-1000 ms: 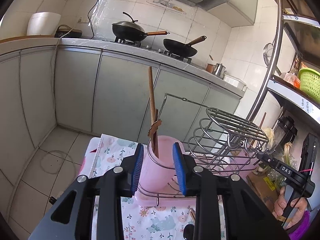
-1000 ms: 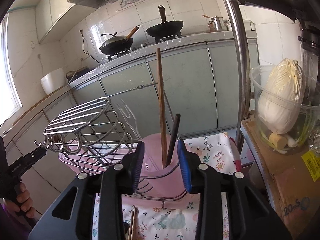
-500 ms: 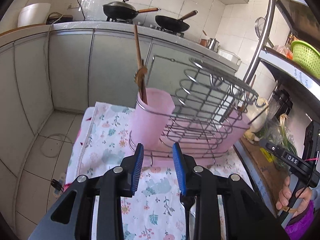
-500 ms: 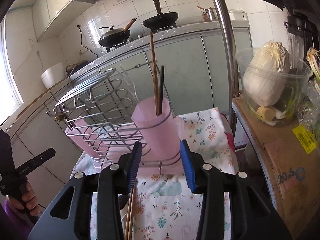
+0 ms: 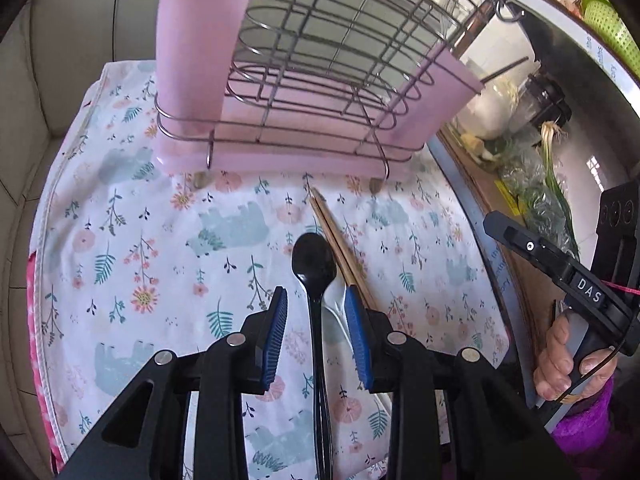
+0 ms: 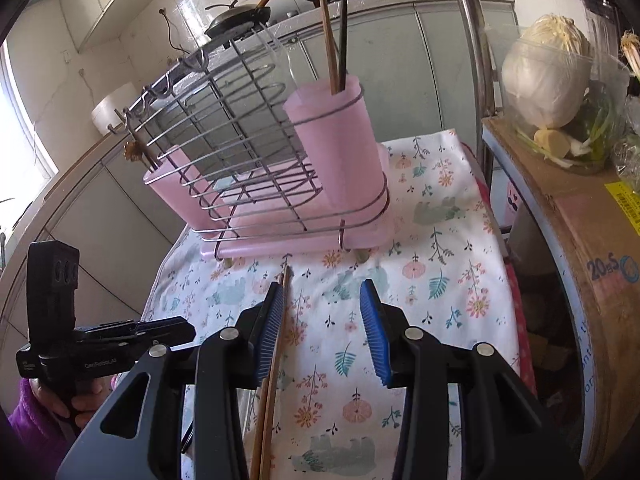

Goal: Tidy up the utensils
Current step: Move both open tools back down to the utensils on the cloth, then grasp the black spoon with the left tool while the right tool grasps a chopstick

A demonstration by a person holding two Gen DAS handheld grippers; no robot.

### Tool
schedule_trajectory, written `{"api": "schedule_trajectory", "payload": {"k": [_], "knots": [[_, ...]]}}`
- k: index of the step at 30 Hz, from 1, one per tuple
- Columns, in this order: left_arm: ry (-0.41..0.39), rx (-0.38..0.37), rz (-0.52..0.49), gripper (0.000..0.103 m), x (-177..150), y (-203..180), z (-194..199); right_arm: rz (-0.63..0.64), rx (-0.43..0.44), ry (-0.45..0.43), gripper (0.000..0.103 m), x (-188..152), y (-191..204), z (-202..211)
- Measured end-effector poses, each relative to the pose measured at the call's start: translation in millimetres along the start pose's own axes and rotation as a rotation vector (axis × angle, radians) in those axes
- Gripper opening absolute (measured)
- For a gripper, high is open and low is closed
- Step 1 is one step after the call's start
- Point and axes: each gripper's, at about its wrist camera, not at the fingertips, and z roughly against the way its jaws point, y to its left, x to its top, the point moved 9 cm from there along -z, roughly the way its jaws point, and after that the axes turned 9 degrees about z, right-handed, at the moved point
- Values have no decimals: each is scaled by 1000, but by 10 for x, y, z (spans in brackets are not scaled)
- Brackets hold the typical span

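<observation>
A black spoon [image 5: 314, 264] lies on the floral cloth [image 5: 160, 240], bowl pointing at the rack. My left gripper [image 5: 319, 320] is open just above it, one blue pad on each side of the handle and neither touching. A pair of wooden chopsticks [image 5: 340, 248] lies just right of the spoon, with something white [image 5: 334, 300] underneath. My right gripper [image 6: 323, 320] is open over the cloth with nothing between its pads. The chopsticks [image 6: 266, 420] run under its left finger. The pink cup [image 6: 340, 140] on the wire rack [image 6: 240, 152] holds a wooden stick and a black utensil.
The rack's second pink cup [image 5: 196, 40] stands at the cloth's far left. A cardboard box [image 6: 580, 240] with a bowl of cabbage [image 6: 544, 76] borders the right side. A hand in a purple sleeve [image 5: 560, 364] holds the other gripper. Grey cabinets stand behind.
Both grippers have sunk and tipped down toward the cloth, so the rack has slid up in both views. The black spoon now lies between the left pads.
</observation>
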Motion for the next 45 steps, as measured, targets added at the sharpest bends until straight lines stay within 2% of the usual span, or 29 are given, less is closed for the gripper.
{"api": "schedule_trajectory", "payload": {"k": [8,11,13,14,17,20,24,29,35,40,45], "knots": [[99,67,-86,29,-191,-106,-384,-20,73,89,40,-196,93,-160],[132,87,-76,23,-196,-72,-515,-27,106,114,40,-232,152,-218],[147,82,-69,14,-210,-67,-569,-37,128,133,39,-245,183,-264],[142,87,-67,8,-206,-54,-575,-44,138,143,37,-254,195,-287],[123,72,-50,8,-169,-16,-521,-68,166,184,25,-282,231,-394],[76,83,-24,7,-94,83,-374,-82,187,221,18,-292,279,-526],[22,139,0,7,-8,304,-179,-90,184,262,15,-271,338,-715],[43,188,14,8,-31,521,-149,-74,147,311,14,-229,406,-982],[61,194,18,8,-52,629,-188,-43,90,365,14,-238,452,-1257],[77,197,13,8,-47,622,-261,-54,113,381,14,-258,519,-1368],[94,197,9,8,-26,594,-309,-100,128,367,6,-263,489,-1337]]}}
